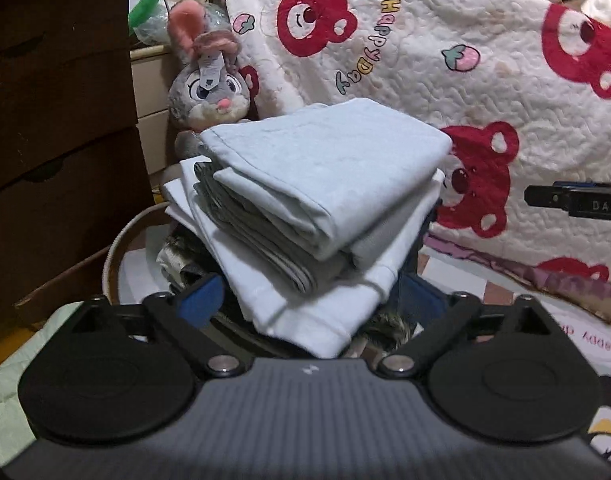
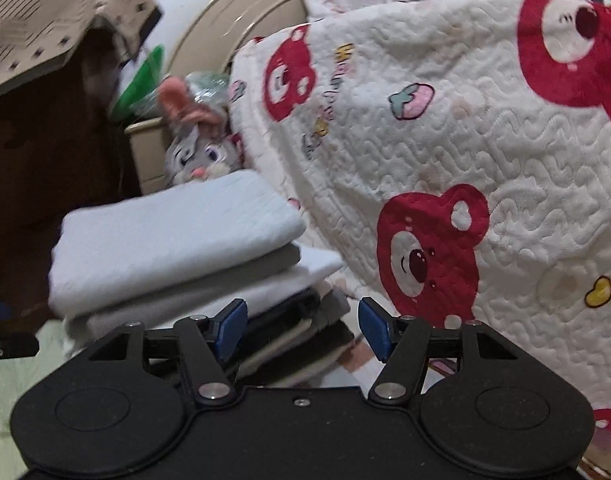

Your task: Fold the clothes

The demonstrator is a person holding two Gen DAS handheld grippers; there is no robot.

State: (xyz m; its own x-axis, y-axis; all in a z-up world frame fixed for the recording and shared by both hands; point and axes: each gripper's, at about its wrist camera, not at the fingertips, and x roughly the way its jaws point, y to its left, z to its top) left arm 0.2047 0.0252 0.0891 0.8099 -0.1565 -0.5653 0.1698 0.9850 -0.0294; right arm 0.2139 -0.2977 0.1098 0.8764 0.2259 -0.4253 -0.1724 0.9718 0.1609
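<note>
Both cameras sit low behind their grippers, looking forward and close at the clothes stack. The left view faces it head-on; the right view (tilted) sees it from the right side. Both share the stack, bunny and bear quilt.

left hand-held gripper: black, blue pads | right hand-held gripper: seemingly same
</note>
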